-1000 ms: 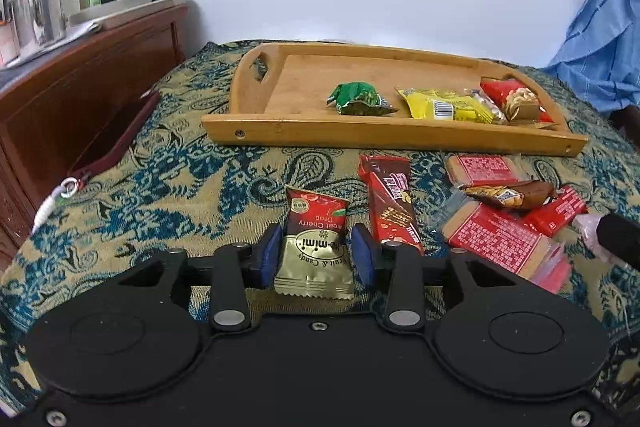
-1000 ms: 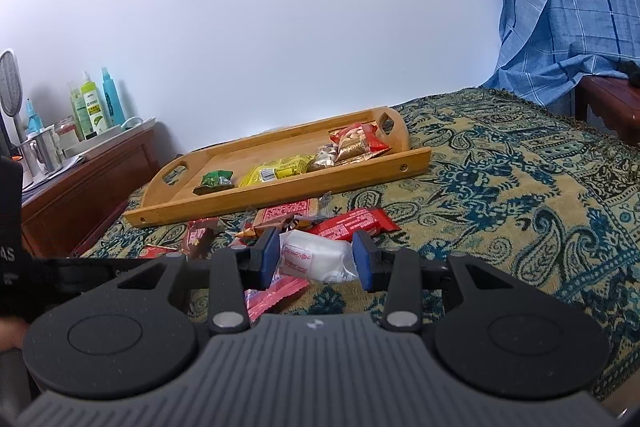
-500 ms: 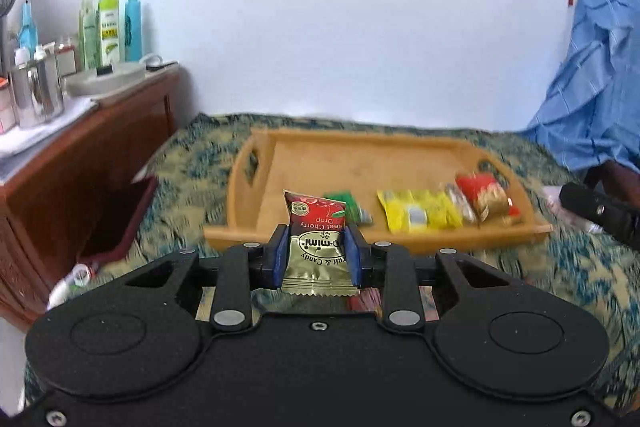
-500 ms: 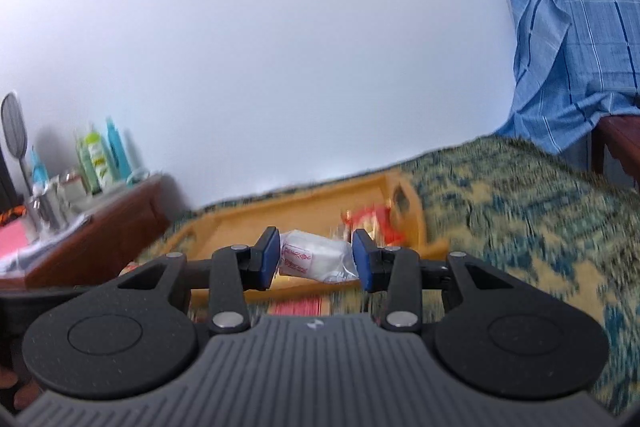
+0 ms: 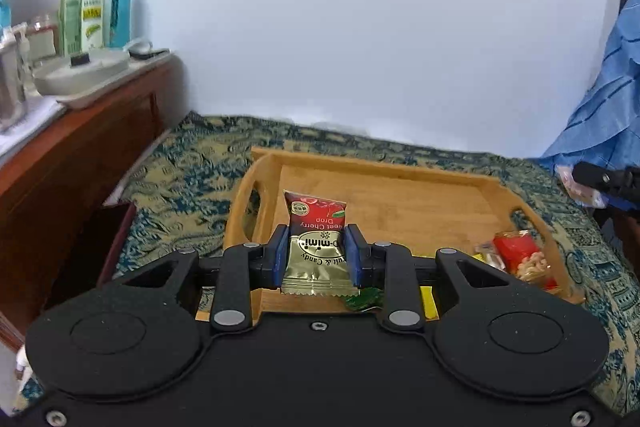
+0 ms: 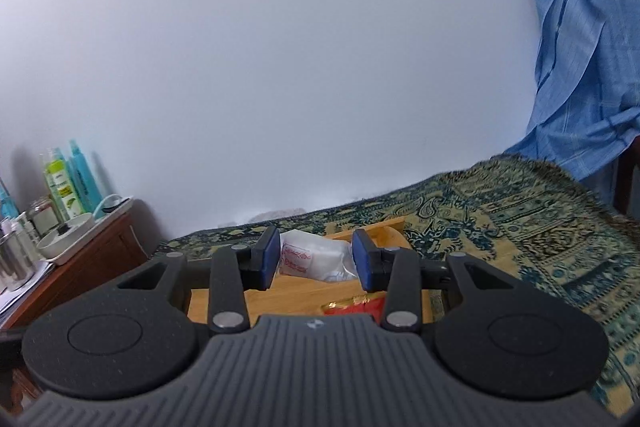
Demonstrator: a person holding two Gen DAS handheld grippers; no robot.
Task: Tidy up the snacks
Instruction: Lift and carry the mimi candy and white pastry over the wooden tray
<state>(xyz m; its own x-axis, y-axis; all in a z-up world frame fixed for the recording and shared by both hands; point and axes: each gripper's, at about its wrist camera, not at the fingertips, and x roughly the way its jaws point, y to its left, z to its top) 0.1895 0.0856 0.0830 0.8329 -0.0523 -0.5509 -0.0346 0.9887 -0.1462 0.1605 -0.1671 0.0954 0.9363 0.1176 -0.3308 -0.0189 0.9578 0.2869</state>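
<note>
Left wrist cam first: my left gripper (image 5: 316,255) is clamped on a red and gold cherry drop candy packet (image 5: 315,249), blue pads (image 5: 280,256) pressed against both sides of it, packet standing upright with the print upside down to me. It's held up over the near left part of the wooden tray (image 5: 400,183), which sits on the paisley bedspread (image 5: 188,171). Down in the tray I can see a green wrapper (image 5: 362,298) just under the packet, a bit of a yellow packet (image 5: 428,301) poking out behind my right finger, and a red peanut bag (image 5: 522,259) toward the right end. My other gripper shows up at the far right edge of this view.

Right wrist cam: my right gripper (image 6: 316,259) has a white snack pouch (image 6: 316,259) with red print between its 2 pads. The left pad is on it; on the right side I can't really tell if it's touching, but the pouch is up off the tray, so I'm calling it gripped. Tray is below, with a red wrapper (image 6: 356,306) peeking out near my housing.

Off to the left there's a wooden dresser (image 5: 80,147) with bottles (image 5: 94,11) on top.
</note>
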